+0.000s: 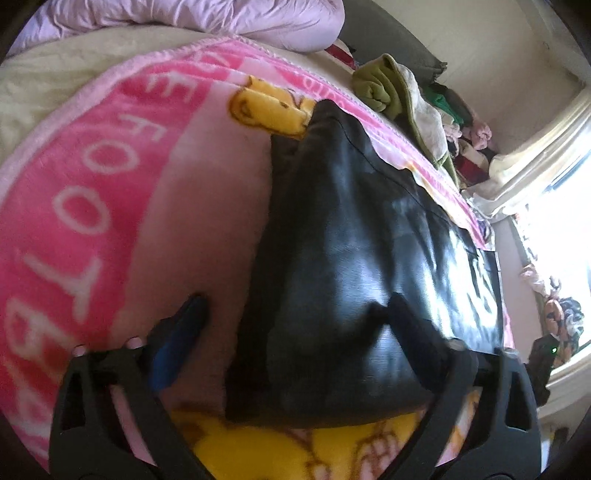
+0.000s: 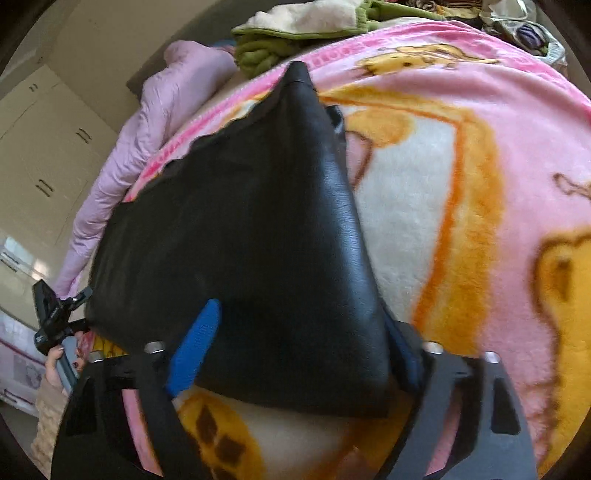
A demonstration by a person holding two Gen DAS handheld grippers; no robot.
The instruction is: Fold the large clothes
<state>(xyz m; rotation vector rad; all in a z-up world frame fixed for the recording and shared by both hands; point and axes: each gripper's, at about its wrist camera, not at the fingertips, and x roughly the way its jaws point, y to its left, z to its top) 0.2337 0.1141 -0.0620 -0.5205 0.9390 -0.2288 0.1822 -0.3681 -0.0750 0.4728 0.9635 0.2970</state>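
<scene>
A black leather-like garment (image 1: 354,236) lies on a pink cartoon blanket (image 1: 122,192) on a bed. It also shows in the right wrist view (image 2: 251,229) on the same blanket (image 2: 480,155). My left gripper (image 1: 295,306) is open, its fingers wide apart astride the garment's near corner, the left blue-padded finger (image 1: 181,332) on the blanket. My right gripper (image 2: 303,325) is open too, its blue pad (image 2: 195,339) over the garment's near edge and the other finger at its right edge. Neither gripper is clamped on the cloth.
A green and cream pile of clothes (image 1: 399,92) lies at the far edge of the bed, also in the right wrist view (image 2: 295,33). A lilac quilt (image 1: 207,18) lies at the bed's side. A bright window (image 1: 554,221) is on the right. Cupboards (image 2: 48,155) stand beyond the bed.
</scene>
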